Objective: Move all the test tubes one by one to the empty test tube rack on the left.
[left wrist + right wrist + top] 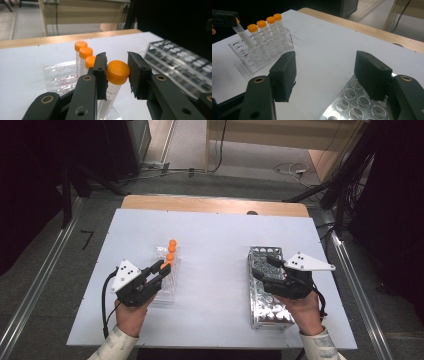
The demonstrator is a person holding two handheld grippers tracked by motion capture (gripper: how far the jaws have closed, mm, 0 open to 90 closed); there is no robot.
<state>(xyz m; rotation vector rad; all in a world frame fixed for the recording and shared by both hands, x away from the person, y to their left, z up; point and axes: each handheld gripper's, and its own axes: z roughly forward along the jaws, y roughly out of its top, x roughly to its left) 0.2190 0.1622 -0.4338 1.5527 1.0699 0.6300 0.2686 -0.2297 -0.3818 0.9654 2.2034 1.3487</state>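
Nearest the person, the left gripper [117, 75] is clamping its two black jaws on the orange cap of a clear tube [113, 85]. In the high view, the left gripper [161, 268] is sitting over the near end of the clear acrylic rack [167, 285], on the left half of the white table [215, 235], and the gripped tube is leaning at a tilt with its lower end down at the rack. Just beyond it, three more orange-capped tubes [83, 53] are standing upright in a row in the same rack, one behind the other.

On the right half of the table, well apart from the acrylic rack, the right gripper [325, 75] is holding its jaws spread wide with nothing between them; the pads are touching nothing. It is hovering over the metal tube rack [267, 295], whose round holes are showing below the jaws. Farther off, a wooden table edge [215, 204] is running along the far side.
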